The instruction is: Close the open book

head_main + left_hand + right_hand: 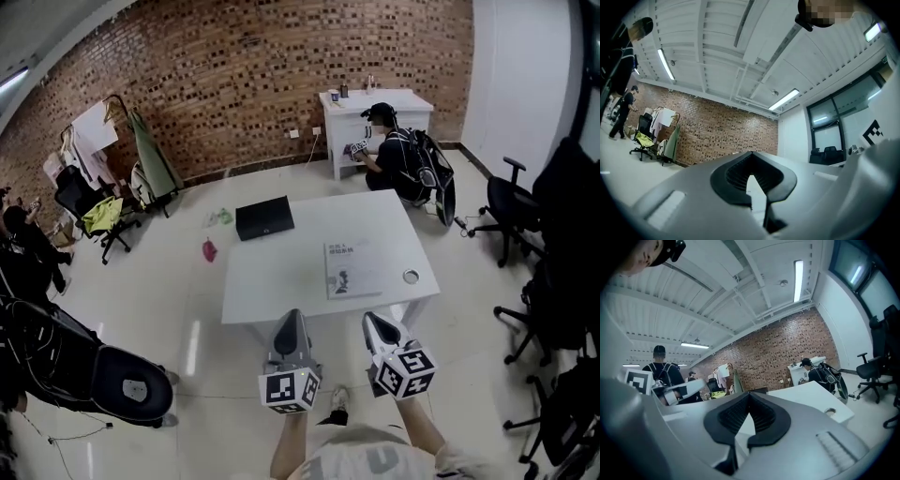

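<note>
The book is lying flat on the table, right of centre, and you are holding the left claw and right claw pressed together, empty, short of the near edge, so be spreading one before reaching in.

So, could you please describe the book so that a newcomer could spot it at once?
Find the white table at the room's centre. The book lies flat on its right half. It is pale grey and printed, unlike the black case at the far left corner and the small ring beside it.
</note>
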Demonstrator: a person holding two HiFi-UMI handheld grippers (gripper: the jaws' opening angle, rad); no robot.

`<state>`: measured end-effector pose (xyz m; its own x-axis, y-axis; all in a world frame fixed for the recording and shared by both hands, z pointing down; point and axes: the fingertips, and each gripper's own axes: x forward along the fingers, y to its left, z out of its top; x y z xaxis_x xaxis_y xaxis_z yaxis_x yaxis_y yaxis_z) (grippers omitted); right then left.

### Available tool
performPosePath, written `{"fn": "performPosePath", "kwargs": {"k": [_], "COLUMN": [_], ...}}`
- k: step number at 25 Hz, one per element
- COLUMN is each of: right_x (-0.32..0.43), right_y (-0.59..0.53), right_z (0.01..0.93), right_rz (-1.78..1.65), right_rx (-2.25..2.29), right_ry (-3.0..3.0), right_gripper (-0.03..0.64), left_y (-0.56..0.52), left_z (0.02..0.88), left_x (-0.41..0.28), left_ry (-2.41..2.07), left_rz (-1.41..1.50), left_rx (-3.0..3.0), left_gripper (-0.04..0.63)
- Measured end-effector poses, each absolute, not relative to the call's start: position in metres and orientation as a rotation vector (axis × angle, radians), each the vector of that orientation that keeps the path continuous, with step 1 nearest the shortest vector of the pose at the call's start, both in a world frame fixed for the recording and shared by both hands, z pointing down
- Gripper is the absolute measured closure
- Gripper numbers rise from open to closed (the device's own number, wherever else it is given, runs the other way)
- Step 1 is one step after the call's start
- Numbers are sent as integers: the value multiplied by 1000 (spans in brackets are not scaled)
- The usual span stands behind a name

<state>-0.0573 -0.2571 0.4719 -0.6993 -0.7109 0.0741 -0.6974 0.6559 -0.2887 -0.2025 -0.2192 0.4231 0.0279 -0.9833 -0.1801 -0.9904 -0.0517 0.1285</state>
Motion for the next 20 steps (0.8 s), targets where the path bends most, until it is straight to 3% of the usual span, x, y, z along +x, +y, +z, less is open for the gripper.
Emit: {"fn": "performPosePath", "kwargs": {"k": [9,20], "right_x": [15,30], "right_y": [-47,91], "right_z": [488,483], "right_rz": [-467,-572], "right_rx": [-1166,-1138], "right_ry": [2923,2928], "right_gripper": [612,612], "left_y": [-11,112], "left_z": [467,458], "left_x": [-88,-67], "left_ry": [2129,2112], "left_rz": [258,236], "left_rx": [-2450,-2518], "left_gripper": [584,584]}}
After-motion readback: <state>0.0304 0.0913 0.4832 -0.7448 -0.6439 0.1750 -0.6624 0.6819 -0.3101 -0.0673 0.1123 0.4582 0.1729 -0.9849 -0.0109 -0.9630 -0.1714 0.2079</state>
